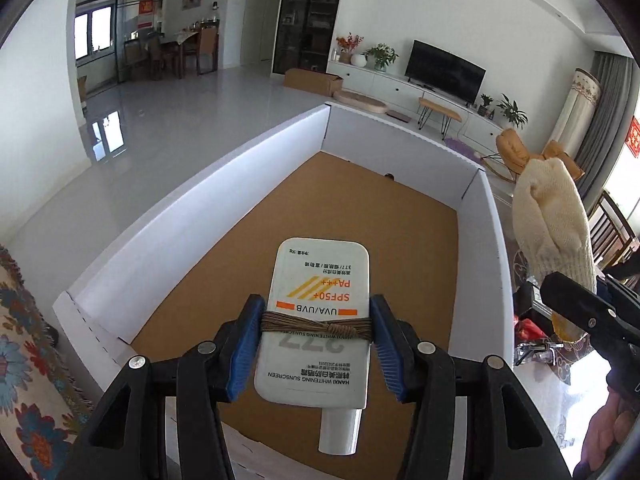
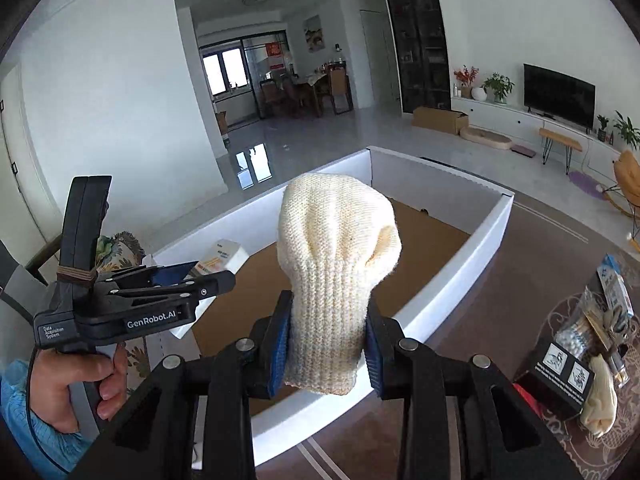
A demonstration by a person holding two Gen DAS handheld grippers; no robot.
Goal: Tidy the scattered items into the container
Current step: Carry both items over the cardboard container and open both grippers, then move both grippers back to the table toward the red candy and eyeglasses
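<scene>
My left tongs (image 1: 316, 334) clamp the sunscreen tube (image 1: 318, 320) and my right tongs (image 2: 326, 344) the knitted glove (image 2: 336, 264); I'd lower both over the box (image 1: 192, 204) floor, then release.

Glossy pale floor (image 1: 180, 128), white walls, dark television (image 1: 446, 70)

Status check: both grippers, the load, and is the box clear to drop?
Left gripper shut on sunscreen bottle, over the white box. Right gripper shut on knit glove, at the box's near edge. Brown box floor bare below; nothing blocking.
</scene>
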